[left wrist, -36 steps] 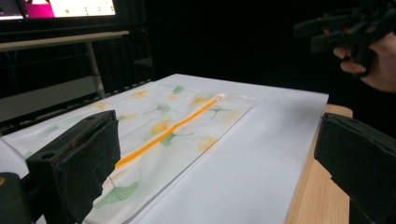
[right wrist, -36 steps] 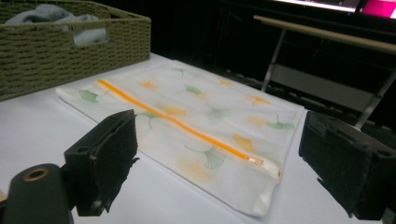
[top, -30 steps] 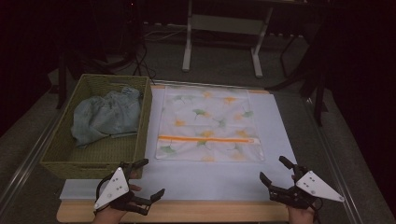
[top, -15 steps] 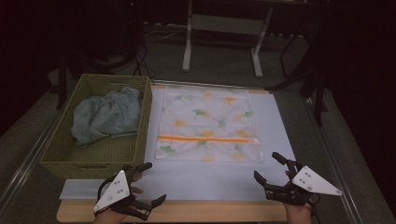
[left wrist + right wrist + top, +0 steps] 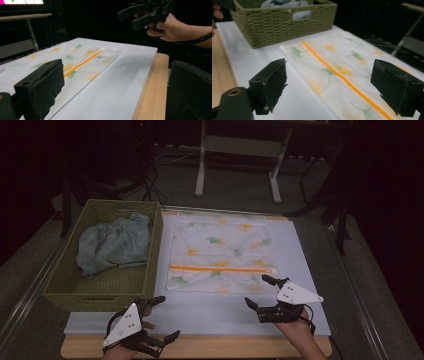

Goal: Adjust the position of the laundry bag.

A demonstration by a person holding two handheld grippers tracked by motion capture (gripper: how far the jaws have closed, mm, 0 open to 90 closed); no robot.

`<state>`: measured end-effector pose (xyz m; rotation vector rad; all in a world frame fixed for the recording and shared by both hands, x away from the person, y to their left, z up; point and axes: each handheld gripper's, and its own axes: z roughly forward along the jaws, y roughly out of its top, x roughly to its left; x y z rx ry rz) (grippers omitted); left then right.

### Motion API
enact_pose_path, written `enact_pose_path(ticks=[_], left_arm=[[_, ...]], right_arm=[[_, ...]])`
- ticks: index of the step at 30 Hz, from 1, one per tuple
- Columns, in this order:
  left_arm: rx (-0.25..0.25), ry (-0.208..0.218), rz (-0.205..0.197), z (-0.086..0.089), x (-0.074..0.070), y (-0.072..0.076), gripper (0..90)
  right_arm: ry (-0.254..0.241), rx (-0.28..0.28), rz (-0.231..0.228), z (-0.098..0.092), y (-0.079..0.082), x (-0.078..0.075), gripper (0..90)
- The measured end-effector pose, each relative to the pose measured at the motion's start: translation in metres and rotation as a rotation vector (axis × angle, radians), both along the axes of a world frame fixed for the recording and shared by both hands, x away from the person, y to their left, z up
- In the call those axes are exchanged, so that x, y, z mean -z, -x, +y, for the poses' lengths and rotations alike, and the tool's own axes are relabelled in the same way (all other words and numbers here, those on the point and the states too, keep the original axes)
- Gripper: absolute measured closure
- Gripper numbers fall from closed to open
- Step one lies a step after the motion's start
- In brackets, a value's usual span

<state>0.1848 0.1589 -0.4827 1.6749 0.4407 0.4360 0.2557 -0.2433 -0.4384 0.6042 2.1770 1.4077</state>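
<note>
The right tool is advancing up-frame, jaws wide and empty, nearing the zippered laundry bag; the left tool, also wide, is waiting at lower left.

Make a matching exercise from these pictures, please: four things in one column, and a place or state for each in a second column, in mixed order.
Things:
1. laundry bag
2. basket
3. blue garment
4. right gripper

Places or states:
A. lies crumpled inside the woven container
B. lies flat on the white sheet, with an orange zipper
C. stands at the table's left side
D. open, held just above the bag's near right corner

Pairs: 1-B, 2-C, 3-A, 4-D
</note>
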Motion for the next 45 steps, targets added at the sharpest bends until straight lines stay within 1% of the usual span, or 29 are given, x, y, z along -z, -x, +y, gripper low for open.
enact_pose_path(ticks=[2,3,4,6,8,10,11,13,14,15,16,17,20,22,26,28,30,32,33,34,35,39,41,42,43,44,45], left_arm=[[-0.002,-0.007,-0.004,0.000,0.000,0.001,1.3],[-0.001,-0.009,-0.005,0.000,0.000,0.001,1.3],[-0.002,-0.010,-0.006,0.000,0.000,0.001,1.3],[-0.006,-0.006,-0.006,0.001,0.000,0.001,1.3],[-0.007,-0.003,-0.004,0.001,0.000,0.000,1.3],[-0.008,-0.002,-0.004,0.002,0.000,0.000,1.3],[-0.009,0.000,-0.004,0.002,0.000,0.001,1.3],[-0.010,0.001,-0.006,0.002,0.000,0.001,1.3],[-0.010,0.001,-0.006,0.002,0.000,0.001,1.3],[-0.010,0.003,-0.004,0.003,0.000,0.000,1.3],[-0.010,0.003,-0.004,0.003,0.000,0.000,1.3],[-0.011,0.006,-0.002,0.003,0.001,0.000,1.3],[-0.010,0.005,-0.002,0.003,0.001,0.000,1.3],[-0.010,0.004,-0.002,0.003,0.001,0.000,1.3],[-0.015,0.000,-0.002,0.004,0.001,0.000,1.3],[-0.016,0.003,-0.002,0.004,0.001,0.000,1.3],[-0.019,0.005,-0.002,0.005,0.001,0.000,1.4],[-0.020,0.001,-0.004,0.005,0.001,0.000,1.3],[-0.021,-0.003,-0.006,0.005,0.001,0.000,1.3],[-0.021,-0.004,-0.007,0.005,0.001,0.000,1.3],[-0.023,-0.006,-0.007,0.005,0.001,0.000,1.3],[-0.023,-0.009,-0.004,0.005,0.001,0.000,1.3],[-0.022,-0.011,-0.006,0.005,0.001,0.000,1.3],[-0.022,-0.022,-0.011,0.005,0.001,0.000,1.3],[-0.027,-0.026,-0.017,0.005,0.001,0.001,1.3],[-0.029,-0.021,-0.018,0.006,0.001,0.001,1.3],[-0.029,-0.014,-0.014,0.006,0.001,0.000,1.3]], right_arm=[[0.014,-0.003,0.010,0.007,-0.006,0.003,13.0],[0.019,-0.010,0.022,0.011,-0.011,0.004,13.0],[0.022,-0.009,0.020,0.013,-0.012,0.006,13.3],[0.022,-0.024,0.049,0.019,-0.019,0.009,13.6],[0.025,-0.041,0.071,0.024,-0.026,0.013,16.2],[0.027,-0.043,0.080,0.027,-0.028,0.015,16.3],[0.037,-0.066,0.092,0.032,-0.035,0.019,19.6],[0.050,-0.074,0.093,0.036,-0.039,0.023,22.5],[0.050,-0.074,0.093,0.036,-0.039,0.023,22.5],[0.050,-0.089,0.117,0.039,-0.045,0.027,24.4],[0.050,-0.089,0.117,0.039,-0.045,0.027,24.4],[0.051,-0.098,0.128,0.040,-0.048,0.029,26.4],[0.059,-0.109,0.157,0.046,-0.060,0.037,27.1],[0.073,-0.112,0.161,0.050,-0.065,0.040,30.9],[0.127,-0.108,0.168,0.056,-0.072,0.051,33.1],[0.148,-0.101,0.184,0.057,-0.076,0.058,33.4],[0.154,-0.094,0.209,0.057,-0.081,0.064,34.4],[0.173,-0.088,0.217,0.057,-0.085,0.068,34.5],[0.191,-0.085,0.222,0.057,-0.087,0.071,35.8],[0.219,-0.085,0.225,0.058,-0.088,0.073,37.7],[0.236,-0.087,0.227,0.058,-0.089,0.076,37.8],[0.266,-0.088,0.255,0.060,-0.091,0.085,37.8],[0.292,-0.082,0.248,0.062,-0.092,0.088,37.7],[0.296,-0.081,0.256,0.062,-0.094,0.089,37.7],[0.311,-0.076,0.257,0.063,-0.095,0.090,38.1],[0.337,-0.070,0.248,0.064,-0.096,0.092,39.0],[0.341,-0.076,0.250,0.063,-0.097,0.093,39.5]])
